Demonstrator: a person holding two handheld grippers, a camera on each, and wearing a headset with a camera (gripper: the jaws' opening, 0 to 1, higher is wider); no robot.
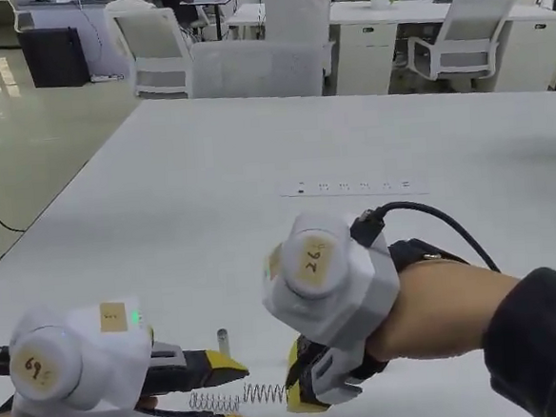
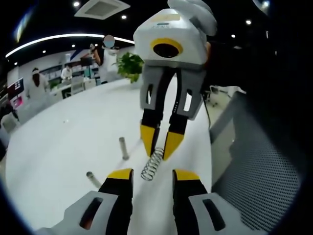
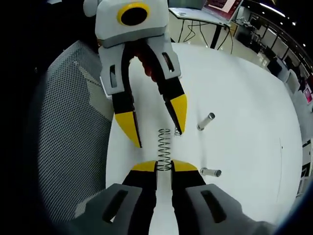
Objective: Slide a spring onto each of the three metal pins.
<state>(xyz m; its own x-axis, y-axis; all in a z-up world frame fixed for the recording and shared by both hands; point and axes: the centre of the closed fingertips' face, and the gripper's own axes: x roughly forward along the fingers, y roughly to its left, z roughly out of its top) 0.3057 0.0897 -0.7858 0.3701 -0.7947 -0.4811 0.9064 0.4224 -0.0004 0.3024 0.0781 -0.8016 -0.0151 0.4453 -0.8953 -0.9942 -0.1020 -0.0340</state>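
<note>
Left tool (image 2: 154,175): jaws wide apart, nothing gripped. The near end of the spring (image 2: 152,164) lies on the counter (image 1: 350,146) in the gap between its tips, touching neither as far as I can tell.

Pins: two pins sit outboard of the left tool's left jaw. One pin (image 2: 93,178) is just beside that jaw's tip; the other pin (image 2: 123,147) is further ahead, near the spring but apart from it. In the head view a pin looks to stand upright. No spring is on either one.

Spring: runs straight ahead from the left tool to the right tool, flat on the counter, bridging the two.

Right tool (image 3: 165,166): jaws nearly together, pinching the far end of the spring between the yellow tips.

Step in hand, as I judge it: get the spring under control, then thread it onto the nearest pin.

- Grip across the outside of a few coils, lightly, so they do not crush or spring out.
- Leave the end that goes over the pin free, bore unobstructed.
- Lift, tip the spring upright, and line its axis up with the pin before lowering.
- Risk: the spring bows between two grips and pops loose.
</note>
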